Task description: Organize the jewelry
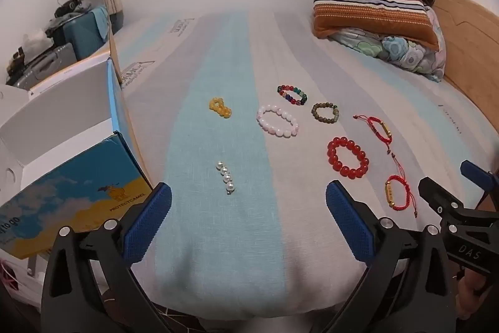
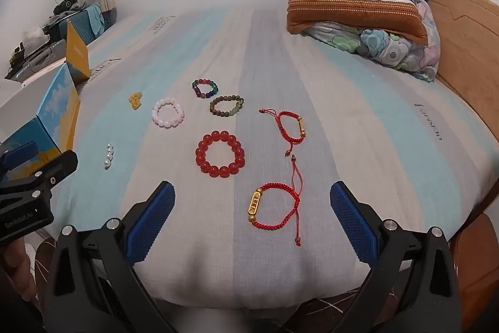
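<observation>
Both grippers hovering over striped bedsheet (image 2: 358,102), nothing grabbed yet. Left gripper (image 1: 248,205) jaws spread wide, empty, pearl strand (image 1: 226,177) lying straight ahead between fingertips. Right gripper (image 2: 252,208) wide open too, empty, red cord bracelet with gold bar (image 2: 274,206) framed between pads. Open box (image 1: 67,127) waiting at left edge. Best bet: descend square, pinch bar or beads, not loose cord; avoid snagging sheet.

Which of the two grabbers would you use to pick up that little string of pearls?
Probably the left gripper: the pearl strand lies just ahead between its open fingers, while in the right wrist view it lies far off to the left.
</observation>
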`<state>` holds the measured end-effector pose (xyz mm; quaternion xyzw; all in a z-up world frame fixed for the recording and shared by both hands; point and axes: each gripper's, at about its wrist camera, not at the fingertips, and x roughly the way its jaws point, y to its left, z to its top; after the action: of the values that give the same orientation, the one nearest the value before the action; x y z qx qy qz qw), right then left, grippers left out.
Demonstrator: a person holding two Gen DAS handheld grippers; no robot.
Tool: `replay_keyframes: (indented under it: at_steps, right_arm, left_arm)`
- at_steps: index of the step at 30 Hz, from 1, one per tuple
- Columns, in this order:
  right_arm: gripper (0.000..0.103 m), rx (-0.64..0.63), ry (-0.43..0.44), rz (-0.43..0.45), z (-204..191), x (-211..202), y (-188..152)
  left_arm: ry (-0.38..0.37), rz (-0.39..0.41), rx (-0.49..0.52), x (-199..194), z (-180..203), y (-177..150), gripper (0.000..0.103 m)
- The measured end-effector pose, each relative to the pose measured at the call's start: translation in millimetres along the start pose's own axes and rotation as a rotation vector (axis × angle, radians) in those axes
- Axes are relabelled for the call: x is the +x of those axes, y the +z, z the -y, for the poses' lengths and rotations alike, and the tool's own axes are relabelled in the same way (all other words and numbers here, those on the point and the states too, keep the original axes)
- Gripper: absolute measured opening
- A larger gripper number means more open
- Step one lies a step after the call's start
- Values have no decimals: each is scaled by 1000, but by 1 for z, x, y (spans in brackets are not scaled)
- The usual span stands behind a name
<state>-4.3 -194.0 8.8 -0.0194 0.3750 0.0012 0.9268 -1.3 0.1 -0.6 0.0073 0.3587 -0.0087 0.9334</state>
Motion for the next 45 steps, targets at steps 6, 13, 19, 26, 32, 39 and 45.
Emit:
replay_keyframes:
  at_steps: [6, 13, 19, 26, 32, 39, 45]
  right_arm:
    - [96, -1, 9, 6, 3, 0, -2]
    - [96, 1, -1, -8, 2, -1, 2]
    - [96, 5, -4, -20, 2, 1, -2]
    - [96, 6, -4, -27, 1, 1, -2]
    - [96, 5, -1, -31, 0, 2, -4]
    - [96, 4, -1, -30, 0, 1, -4]
    - [96, 3, 2, -32, 0, 1, -4]
  left_arm:
    - [4, -10, -14, 0, 1, 0, 97]
    - [1, -19, -15, -2, 0, 3, 97]
    - [0, -37, -20, -1, 2, 2, 97]
    - [22, -42, -21, -2, 2, 1, 97]
    - [21, -42, -26, -2, 2, 1, 97]
    - [22, -37, -23, -4, 4, 1, 97]
    - [20, -42, -24, -3, 4, 1, 97]
